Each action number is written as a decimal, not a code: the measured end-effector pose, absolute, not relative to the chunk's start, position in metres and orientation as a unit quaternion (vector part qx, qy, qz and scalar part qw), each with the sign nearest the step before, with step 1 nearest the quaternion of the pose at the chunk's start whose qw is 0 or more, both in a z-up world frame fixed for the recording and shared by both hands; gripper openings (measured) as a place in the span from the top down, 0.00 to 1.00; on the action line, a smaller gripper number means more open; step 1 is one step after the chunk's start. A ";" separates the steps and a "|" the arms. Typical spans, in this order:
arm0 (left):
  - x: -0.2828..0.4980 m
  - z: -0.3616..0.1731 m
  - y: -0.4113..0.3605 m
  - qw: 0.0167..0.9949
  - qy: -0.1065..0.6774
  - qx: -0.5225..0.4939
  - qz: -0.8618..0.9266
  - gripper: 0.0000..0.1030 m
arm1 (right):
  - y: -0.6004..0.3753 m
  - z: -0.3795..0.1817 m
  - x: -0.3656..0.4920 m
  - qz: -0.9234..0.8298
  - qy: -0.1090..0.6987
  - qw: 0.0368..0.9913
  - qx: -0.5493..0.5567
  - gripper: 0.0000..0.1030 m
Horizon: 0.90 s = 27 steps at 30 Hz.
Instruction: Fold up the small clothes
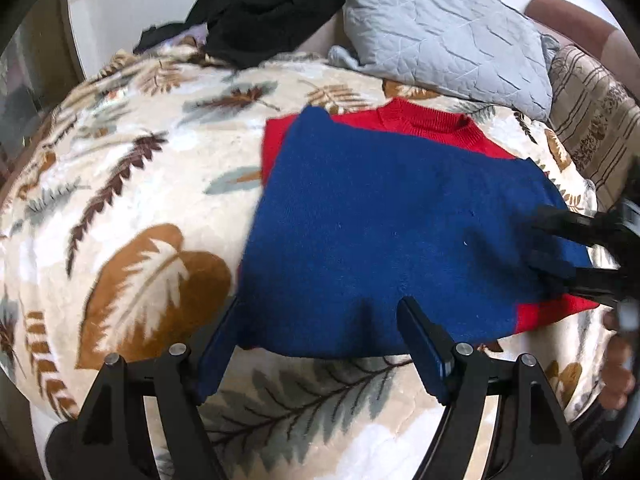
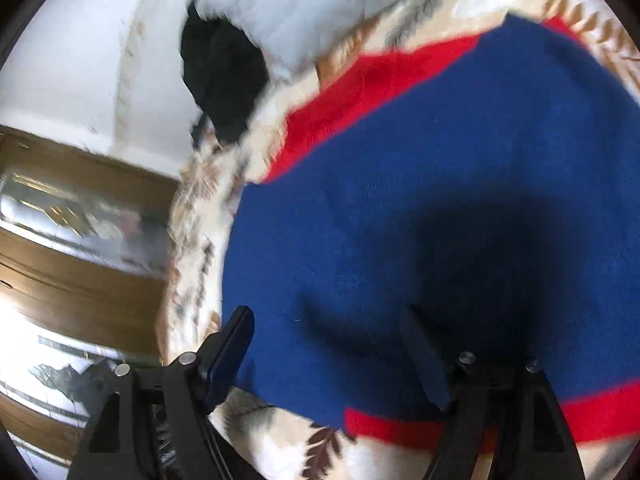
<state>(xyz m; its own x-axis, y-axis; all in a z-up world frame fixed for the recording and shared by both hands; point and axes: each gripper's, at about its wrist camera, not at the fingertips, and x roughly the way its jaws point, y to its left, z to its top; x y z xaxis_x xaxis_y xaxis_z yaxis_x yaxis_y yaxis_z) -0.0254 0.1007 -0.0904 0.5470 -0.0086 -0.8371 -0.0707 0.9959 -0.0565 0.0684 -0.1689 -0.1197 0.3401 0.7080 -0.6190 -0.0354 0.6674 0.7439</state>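
Two grippers hang over one small sweater [image 1: 384,220] on a bed. The sweater is blue in the middle with red at the neck and along the bottom edge. It lies flat on a leafy blanket [image 1: 132,208], and it looks folded over already, with red peeking out at the top and at one low corner.

The left gripper [image 1: 320,344] is wide open at the sweater's near edge, and nothing is held in it. The right gripper [image 2: 324,344] is wide open too. It sits low over the blue part near the red hem, and it holds nothing.

The sweater is knit, so I think it is soft, light and floppy. It will sag and bunch if only one spot is lifted. It should not slip much, because the wool is fuzzy. A good place to take hold is right at an edge or a corner, pinching all the layers together.

A grey pillow [image 1: 440,28] and some black clothes [image 1: 256,8] lie farther back on the bed.
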 end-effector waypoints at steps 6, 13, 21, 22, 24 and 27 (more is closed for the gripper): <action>-0.020 -0.091 0.104 0.877 0.474 -0.076 0.022 0.24 | -0.222 -0.117 -0.016 0.227 0.481 0.759 0.377 0.23; -0.010 -0.088 0.067 0.882 0.468 -0.050 -0.009 0.24 | -0.289 -0.150 -0.037 0.131 0.451 0.746 0.473 0.23; -0.001 -0.095 0.055 0.875 0.482 -0.046 -0.007 0.24 | -0.297 -0.156 -0.005 0.048 0.444 0.759 0.474 0.72; 0.000 -0.095 0.054 0.876 0.481 -0.044 -0.007 0.24 | -0.300 -0.162 -0.004 0.043 0.452 0.746 0.487 0.86; 0.001 -0.092 0.054 0.880 0.473 -0.037 -0.003 0.23 | -0.296 -0.150 -0.006 0.055 0.449 0.769 0.451 0.91; 0.004 -0.086 0.056 0.892 0.451 -0.043 0.001 0.24 | -0.289 -0.117 -0.021 0.048 0.428 0.817 0.384 0.91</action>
<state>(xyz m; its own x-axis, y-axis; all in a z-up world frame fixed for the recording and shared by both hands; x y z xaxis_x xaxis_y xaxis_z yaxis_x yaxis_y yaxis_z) 0.0040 0.0556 -0.0861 0.5938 -0.0379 -0.8037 -0.0399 0.9963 -0.0765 -0.0208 -0.2886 -0.1172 0.6297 0.4073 -0.6615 0.2502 0.6998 0.6690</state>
